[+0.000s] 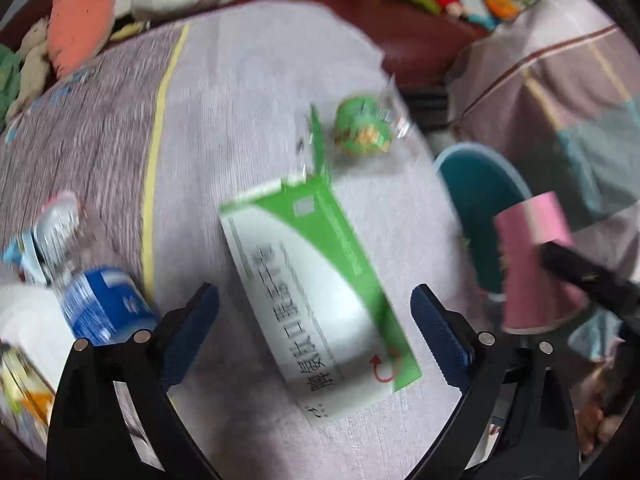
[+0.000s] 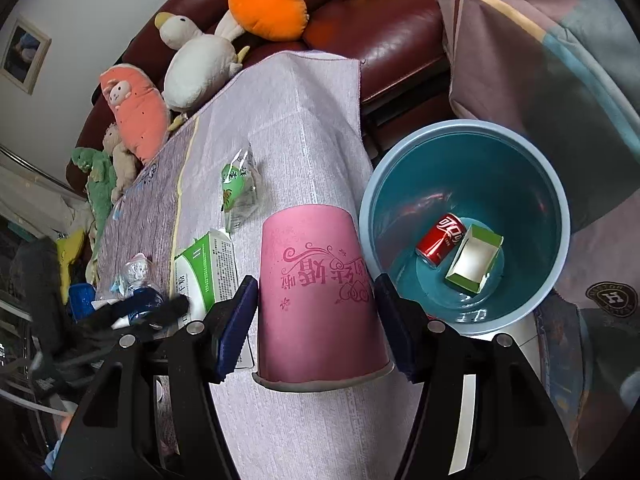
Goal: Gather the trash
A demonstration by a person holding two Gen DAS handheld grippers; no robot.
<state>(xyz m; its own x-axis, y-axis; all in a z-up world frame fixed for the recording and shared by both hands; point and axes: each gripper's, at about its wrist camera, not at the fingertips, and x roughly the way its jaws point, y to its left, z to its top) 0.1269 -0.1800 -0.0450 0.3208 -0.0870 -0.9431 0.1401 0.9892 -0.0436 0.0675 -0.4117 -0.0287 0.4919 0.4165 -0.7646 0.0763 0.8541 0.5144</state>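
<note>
My left gripper (image 1: 314, 292) hangs open over a green and white carton (image 1: 304, 264) lying on the lilac tablecloth; the carton sits between the jaws with a gap on each side. My right gripper (image 2: 316, 284) is shut on a pink paper cup (image 2: 316, 300), held at the table's right edge beside a blue bin (image 2: 560, 208). A red can (image 2: 440, 240) and a small green tray box (image 2: 474, 260) lie in the bin. On the cloth are a crushed plastic bottle (image 1: 92, 304) with a blue label and a clear bag (image 1: 362, 128) with a green print.
Plush toys, among them an orange one (image 2: 268, 4) and a white goose (image 2: 196, 68), line the dark red sofa (image 2: 384, 40) behind the table. A striped blanket (image 2: 540, 40) hangs at the right. More packaging (image 1: 24, 380) lies at the left edge.
</note>
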